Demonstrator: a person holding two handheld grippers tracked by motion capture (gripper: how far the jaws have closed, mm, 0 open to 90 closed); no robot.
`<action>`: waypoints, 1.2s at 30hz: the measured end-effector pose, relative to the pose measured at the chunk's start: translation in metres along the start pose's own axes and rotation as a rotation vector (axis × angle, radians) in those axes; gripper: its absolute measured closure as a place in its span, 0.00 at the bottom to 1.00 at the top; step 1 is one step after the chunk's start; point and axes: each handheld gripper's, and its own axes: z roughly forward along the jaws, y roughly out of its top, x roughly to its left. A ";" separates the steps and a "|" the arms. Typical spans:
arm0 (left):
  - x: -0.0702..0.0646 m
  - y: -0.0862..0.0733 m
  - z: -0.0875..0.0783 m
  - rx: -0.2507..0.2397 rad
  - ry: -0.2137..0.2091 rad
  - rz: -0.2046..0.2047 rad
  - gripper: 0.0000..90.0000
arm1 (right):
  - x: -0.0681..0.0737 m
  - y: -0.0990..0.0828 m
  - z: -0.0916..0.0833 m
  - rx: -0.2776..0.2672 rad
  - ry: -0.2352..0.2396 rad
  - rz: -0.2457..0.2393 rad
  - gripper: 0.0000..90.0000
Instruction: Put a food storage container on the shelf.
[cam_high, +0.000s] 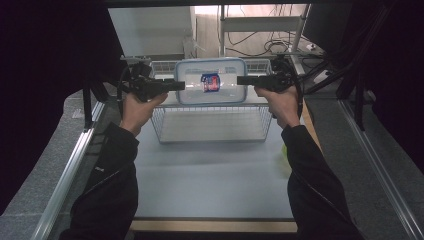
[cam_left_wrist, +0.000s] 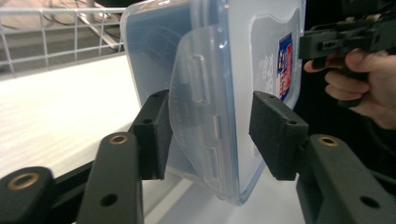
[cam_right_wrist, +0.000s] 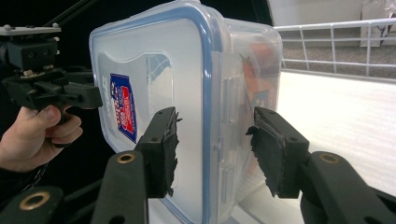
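A clear plastic container (cam_high: 210, 82) with a blue-rimmed lid and a red-and-blue label stands on its edge over the back of a wire basket (cam_high: 215, 138), lid facing me. My left gripper (cam_high: 182, 85) clamps its left short end and my right gripper (cam_high: 239, 80) its right short end. In the left gripper view the container (cam_left_wrist: 219, 70) sits between the pads of the left gripper (cam_left_wrist: 205, 133), one pad against the latch flap. In the right gripper view the right gripper (cam_right_wrist: 210, 142) holds the container (cam_right_wrist: 187, 70) across lid and base. I cannot tell whether its lower edge rests on the basket floor.
The white wire basket has low walls, its rim (cam_left_wrist: 46, 11) behind the container. A grey mat (cam_high: 210, 175) lies in front of it. Metal rails (cam_high: 70, 170) border the table on both sides. Shelving and cables (cam_high: 260, 30) stand at the back.
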 end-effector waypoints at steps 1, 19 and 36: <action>0.000 0.000 0.000 -0.001 0.006 0.012 0.53 | 0.000 0.000 0.001 -0.001 -0.002 -0.003 0.56; 0.009 0.001 0.009 -0.012 0.061 0.008 0.38 | 0.005 0.000 0.017 0.043 -0.127 -0.077 0.55; 0.012 0.009 0.029 0.017 0.125 -0.018 0.11 | 0.001 0.000 0.019 0.005 -0.111 -0.049 0.58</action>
